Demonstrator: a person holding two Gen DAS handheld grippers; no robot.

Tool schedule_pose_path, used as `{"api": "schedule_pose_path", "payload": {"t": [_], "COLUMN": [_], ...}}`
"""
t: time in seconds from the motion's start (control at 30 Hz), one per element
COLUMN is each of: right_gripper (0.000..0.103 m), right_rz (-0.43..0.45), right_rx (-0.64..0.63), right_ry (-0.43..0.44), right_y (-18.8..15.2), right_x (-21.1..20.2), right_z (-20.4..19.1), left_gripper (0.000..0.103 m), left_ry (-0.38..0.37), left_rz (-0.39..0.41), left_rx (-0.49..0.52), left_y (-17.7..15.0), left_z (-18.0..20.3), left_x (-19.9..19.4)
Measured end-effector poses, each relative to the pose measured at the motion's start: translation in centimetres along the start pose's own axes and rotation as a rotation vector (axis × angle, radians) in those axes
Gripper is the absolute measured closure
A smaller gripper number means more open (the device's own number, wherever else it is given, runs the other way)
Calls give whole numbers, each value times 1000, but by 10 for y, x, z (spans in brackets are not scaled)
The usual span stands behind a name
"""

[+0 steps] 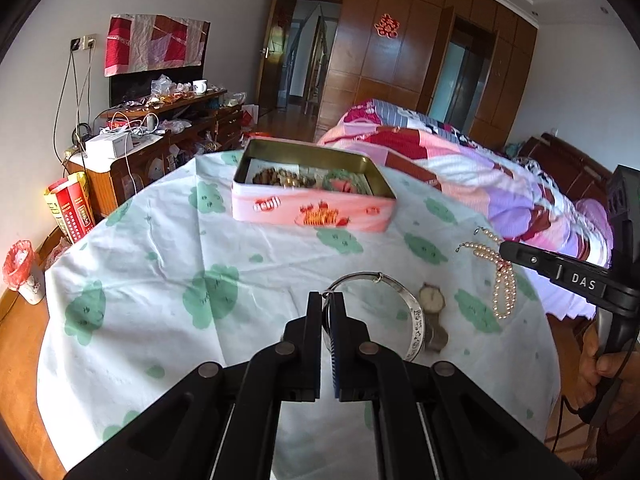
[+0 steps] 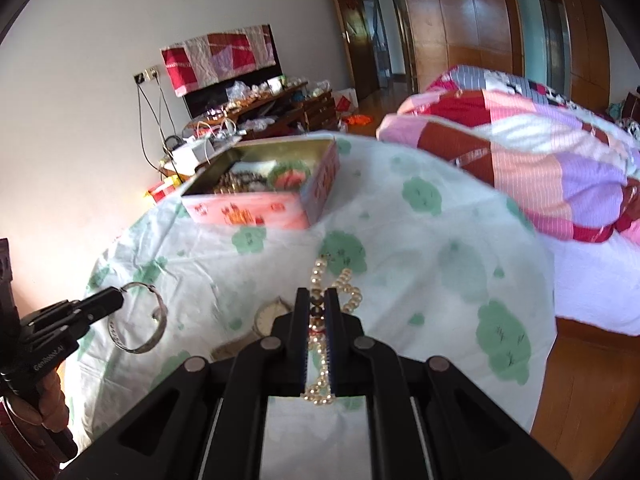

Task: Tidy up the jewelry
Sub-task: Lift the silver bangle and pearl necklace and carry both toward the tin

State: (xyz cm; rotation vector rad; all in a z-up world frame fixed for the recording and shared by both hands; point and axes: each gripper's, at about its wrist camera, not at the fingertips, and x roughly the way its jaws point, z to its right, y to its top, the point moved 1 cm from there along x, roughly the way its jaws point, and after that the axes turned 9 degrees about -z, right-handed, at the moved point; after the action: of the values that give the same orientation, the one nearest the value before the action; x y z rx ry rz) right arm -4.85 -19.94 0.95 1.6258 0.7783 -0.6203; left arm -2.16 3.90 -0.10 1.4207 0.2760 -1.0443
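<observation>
Bedroom setup: round bench (image 1: 168, 280) under a white cloth with green blobs, quilted bed (image 1: 480, 168) behind it. Left gripper (image 1: 330, 300) has its fingers pinched tight on the silver bangle (image 1: 416, 320); right gripper (image 2: 318, 300) is clamped on the pearl necklace (image 2: 348, 284). Looks like the pick-up step, so next both probably go into the open pink tin (image 1: 312, 208) further back. A watch (image 1: 432, 298) lies on the cloth.

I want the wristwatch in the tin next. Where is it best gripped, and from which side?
Probably the round case of the wristwatch, taken from above with the jaws across its edges. It lies flat, face up, close beside the silver bangle, so a low sideways approach looks crowded.
</observation>
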Motion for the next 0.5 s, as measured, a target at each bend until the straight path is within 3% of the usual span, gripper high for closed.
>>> {"api": "schedule_pose_path", "payload": {"t": [0.5], "right_gripper": [93], "right_rz": [153], "right_rx": [-54], "right_ry": [64], "right_y": [90], "right_x": [1], "right_z": [-22], "left_gripper": [100], "left_ry": [28], "left_rz": [101], "left_rx": [-45], "left_y": [72], "left_z": [-17], "left_x": [17]}}
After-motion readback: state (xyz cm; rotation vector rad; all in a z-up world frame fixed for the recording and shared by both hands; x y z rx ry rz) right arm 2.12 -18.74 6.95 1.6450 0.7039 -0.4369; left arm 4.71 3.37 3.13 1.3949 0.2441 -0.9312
